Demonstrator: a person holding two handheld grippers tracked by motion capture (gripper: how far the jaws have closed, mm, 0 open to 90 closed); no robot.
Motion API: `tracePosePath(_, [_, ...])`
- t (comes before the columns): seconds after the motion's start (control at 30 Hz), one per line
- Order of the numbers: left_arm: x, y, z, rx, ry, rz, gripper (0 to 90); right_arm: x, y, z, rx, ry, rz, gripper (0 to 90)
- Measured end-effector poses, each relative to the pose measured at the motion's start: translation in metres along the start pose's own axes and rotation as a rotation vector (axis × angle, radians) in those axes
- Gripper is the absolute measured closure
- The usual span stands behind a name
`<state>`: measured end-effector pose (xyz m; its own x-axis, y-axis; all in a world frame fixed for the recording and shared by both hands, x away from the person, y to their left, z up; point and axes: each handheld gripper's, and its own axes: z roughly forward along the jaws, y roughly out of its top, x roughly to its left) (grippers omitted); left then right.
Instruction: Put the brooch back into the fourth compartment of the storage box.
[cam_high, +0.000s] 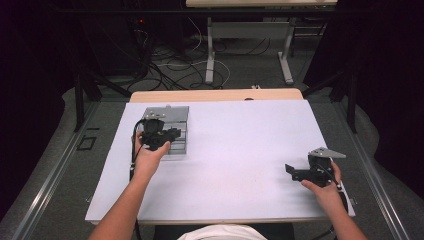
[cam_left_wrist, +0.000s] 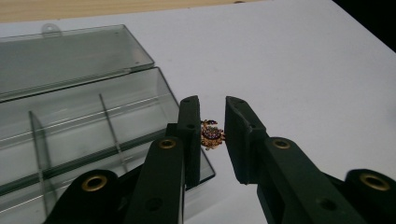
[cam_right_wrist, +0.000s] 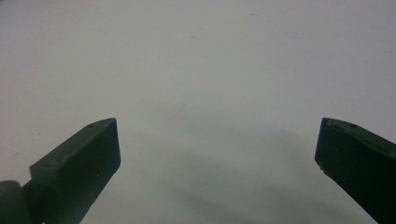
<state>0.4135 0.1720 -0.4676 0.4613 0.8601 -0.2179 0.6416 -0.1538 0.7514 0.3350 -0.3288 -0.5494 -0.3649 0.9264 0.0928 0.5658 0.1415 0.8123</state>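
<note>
Left gripper (cam_left_wrist: 212, 135): I hold it w/ jaws narrowed around a small gold-and-purple jewelled trinket (cam_left_wrist: 212, 134), which sits between the two inner pad faces; it seems pinched, though I can't confirm contact on the outer pad side. Just beside the inner finger (cam_left_wrist: 190, 135), on its outer flank, lies a clear plastic compartment box (cam_left_wrist: 93, 126), lid (cam_left_wrist: 70, 56) folded open and flat beyond it. Thin dividers split the box into compartments; those I can see through the walls look bare, but the near ones are partly hidden behind the finger linkage. The trinket is outside the box, off its near corner, above the white table sheet (cam_left_wrist: 303, 70). High view: left gripper (cam_high: 159, 134) sits over the box (cam_high: 177, 122) at the sheet's far-left part, hand (cam_high: 149, 159) behind it. Right gripper (cam_high: 295, 172): well apart from the box, near the sheet's opposite edge, held in the right hand (cam_high: 322, 186). Right gripper view: fingers (cam_right_wrist: 79, 158) spread wide, nothing between them, bare white sheet (cam_right_wrist: 210, 70) ahead of the tips.
</note>
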Motion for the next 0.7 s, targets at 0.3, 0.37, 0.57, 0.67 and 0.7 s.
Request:
tracePosePath(0.3, [0.024, -0.006, -0.010, -0.010, 0.051, -0.049, 76.7, -0.001, 0.000, -0.001, 0.002, 0.007, -0.003, 0.0])
tracePosePath(0.37, [0.029, -0.007, -0.012, -0.018, 0.060, -0.066, 76.6, -0.001, 0.000, -0.001, 0.001, 0.008, -0.002, 0.0])
tracePosePath(0.57, [0.040, -0.009, -0.017, -0.030, 0.080, -0.100, 76.7, -0.001, 0.000, -0.001, 0.006, 0.007, 0.005, 0.0])
tracePosePath(0.67, [0.045, -0.010, -0.019, -0.036, 0.087, -0.114, 76.6, -0.001, 0.000, -0.001, 0.005, 0.006, 0.003, 0.0])
tracePosePath(0.7, [0.046, -0.010, -0.020, -0.029, 0.088, -0.113, 76.7, -0.001, 0.000, -0.001, 0.004, 0.007, 0.003, 0.0])
